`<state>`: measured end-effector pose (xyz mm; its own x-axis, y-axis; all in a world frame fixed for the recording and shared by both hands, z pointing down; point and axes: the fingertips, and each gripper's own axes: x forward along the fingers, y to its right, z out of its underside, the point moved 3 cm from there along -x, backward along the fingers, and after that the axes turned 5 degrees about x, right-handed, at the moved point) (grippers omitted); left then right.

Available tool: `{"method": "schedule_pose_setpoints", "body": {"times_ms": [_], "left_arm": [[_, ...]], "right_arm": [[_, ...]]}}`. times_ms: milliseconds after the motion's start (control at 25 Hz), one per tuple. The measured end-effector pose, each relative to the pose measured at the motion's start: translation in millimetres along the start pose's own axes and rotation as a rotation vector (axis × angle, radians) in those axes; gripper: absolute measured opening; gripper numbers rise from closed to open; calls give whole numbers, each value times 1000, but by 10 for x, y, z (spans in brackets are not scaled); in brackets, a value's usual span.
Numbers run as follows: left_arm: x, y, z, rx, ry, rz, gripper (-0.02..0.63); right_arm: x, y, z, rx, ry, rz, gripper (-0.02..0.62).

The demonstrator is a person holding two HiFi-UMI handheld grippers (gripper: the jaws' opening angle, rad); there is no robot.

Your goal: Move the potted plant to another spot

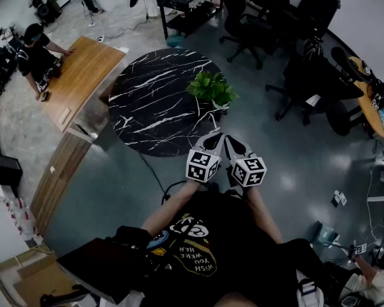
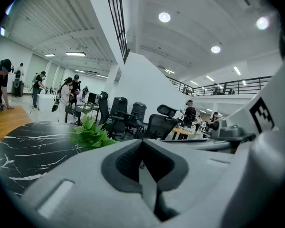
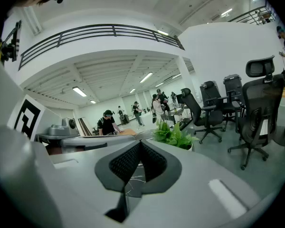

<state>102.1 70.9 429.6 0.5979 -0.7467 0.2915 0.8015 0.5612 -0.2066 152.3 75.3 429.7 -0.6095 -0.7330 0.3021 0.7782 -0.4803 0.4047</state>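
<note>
The potted plant [image 1: 212,89], green leaves in a small white pot, stands at the right edge of the round black marble table [image 1: 147,107]. Both grippers are held side by side just short of the table's near edge, pointing toward the plant. My left gripper [image 1: 212,137] is shut with nothing in it. My right gripper [image 1: 231,143] is also shut and holds nothing. From the left gripper [image 2: 142,148] the plant [image 2: 91,134] lies ahead and to the left. From the right gripper [image 3: 140,148] the plant [image 3: 175,135] lies ahead, slightly right. Neither gripper touches the plant.
Black office chairs [image 1: 288,18] stand on the floor right of and behind the table. A wooden desk [image 1: 80,75] with a person working at it lies to the left. A dark cable [image 1: 155,174] runs on the floor near the table's front.
</note>
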Motion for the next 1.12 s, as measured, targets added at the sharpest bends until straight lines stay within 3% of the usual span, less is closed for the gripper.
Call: {"method": "schedule_pose_setpoints", "body": {"times_ms": [720,960,1120], "left_arm": [[-28,-131,90,-50,-19,-17,5],[39,-376,168,-28,-33,-38,5],[95,-515,286,-4,-46,-11,5]], "right_arm": [[45,70,83,19,-16,24,3],[234,170,212,19,-42,54,3],[380,209,299,14,-48,78,3]]}}
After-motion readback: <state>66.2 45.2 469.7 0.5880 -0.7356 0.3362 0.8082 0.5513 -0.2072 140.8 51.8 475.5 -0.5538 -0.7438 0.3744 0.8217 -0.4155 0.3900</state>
